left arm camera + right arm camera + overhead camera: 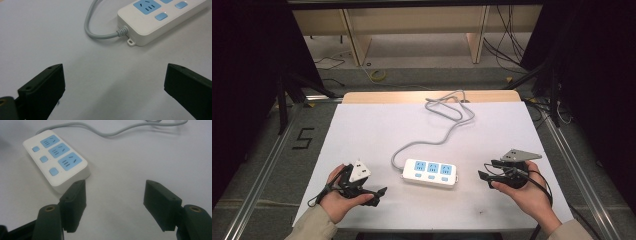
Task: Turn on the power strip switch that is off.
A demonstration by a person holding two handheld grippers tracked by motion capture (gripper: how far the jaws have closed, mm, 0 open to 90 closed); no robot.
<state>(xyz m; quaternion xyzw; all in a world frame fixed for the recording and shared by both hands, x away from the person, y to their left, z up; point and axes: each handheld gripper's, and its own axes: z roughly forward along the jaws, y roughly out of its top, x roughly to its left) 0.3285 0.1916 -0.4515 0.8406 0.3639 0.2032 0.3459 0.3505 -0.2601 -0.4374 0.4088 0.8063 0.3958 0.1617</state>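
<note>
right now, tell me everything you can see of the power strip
The power strip is a white, glossy plastic block with rounded corners, lying flat near the middle of the white table. Its top carries three light-blue sockets in a row, each with a small blue button beside it. A small mounting tab juts from one end, where a grey cable leaves and snakes toward the table's far edge. Nothing is plugged in and neither gripper touches it.

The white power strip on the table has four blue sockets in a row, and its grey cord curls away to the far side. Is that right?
Not quite. The power strip has three blue sockets, not four, each with a small blue button beside it; the right gripper view shows them clearly. The rest is right: it is white, and its grey cord curls away toward the far side of the table, as the high view shows.
</note>
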